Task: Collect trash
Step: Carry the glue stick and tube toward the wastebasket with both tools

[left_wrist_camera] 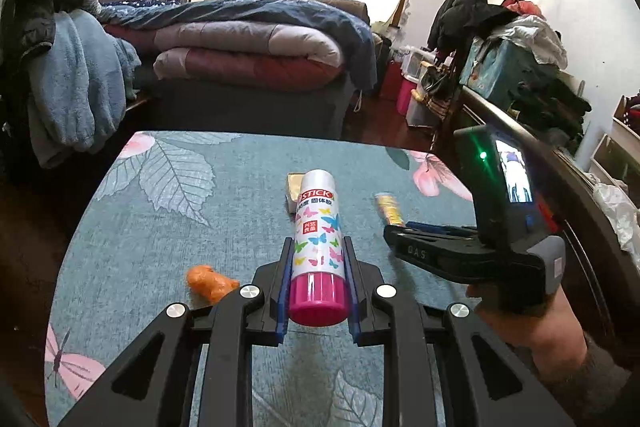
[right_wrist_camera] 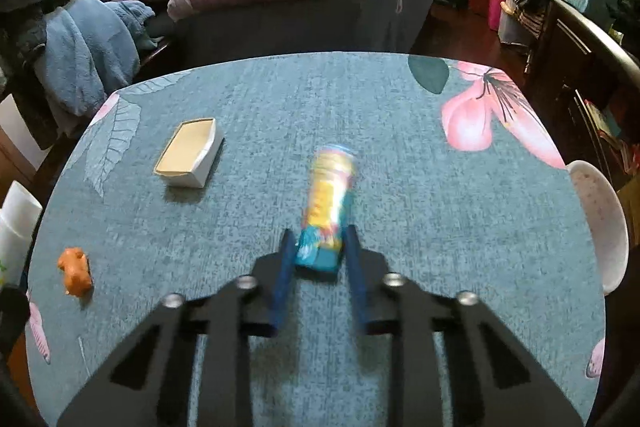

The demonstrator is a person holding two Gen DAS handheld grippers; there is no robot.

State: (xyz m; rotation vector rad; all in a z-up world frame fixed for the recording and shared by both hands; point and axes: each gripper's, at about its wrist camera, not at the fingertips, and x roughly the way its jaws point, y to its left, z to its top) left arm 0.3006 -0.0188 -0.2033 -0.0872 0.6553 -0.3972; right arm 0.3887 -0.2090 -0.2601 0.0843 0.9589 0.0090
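My left gripper (left_wrist_camera: 317, 239) is shut on a white glue stick (left_wrist_camera: 318, 215) with butterfly print and a pink cap, held above the table. My right gripper (right_wrist_camera: 318, 235) points down at the teal tablecloth (right_wrist_camera: 280, 99); its blue pads sit against both sides of the near end of a yellow and blue tube (right_wrist_camera: 330, 195), which lies on the cloth and looks blurred. The left wrist view shows that gripper (left_wrist_camera: 394, 229) from the side, with the tube (left_wrist_camera: 387, 205) at its tips. An orange crumpled scrap (right_wrist_camera: 75, 271) and a small open paper box (right_wrist_camera: 190, 155) lie to the left.
A white dish (right_wrist_camera: 600, 219) overhangs the table's right edge and white cups (right_wrist_camera: 16, 223) stand at its left edge. A bed with folded quilts (left_wrist_camera: 248, 55) lies beyond the table. A dark cabinet piled with clothes (left_wrist_camera: 532, 75) runs along the right. A person's hand (left_wrist_camera: 532, 323) holds the right gripper.
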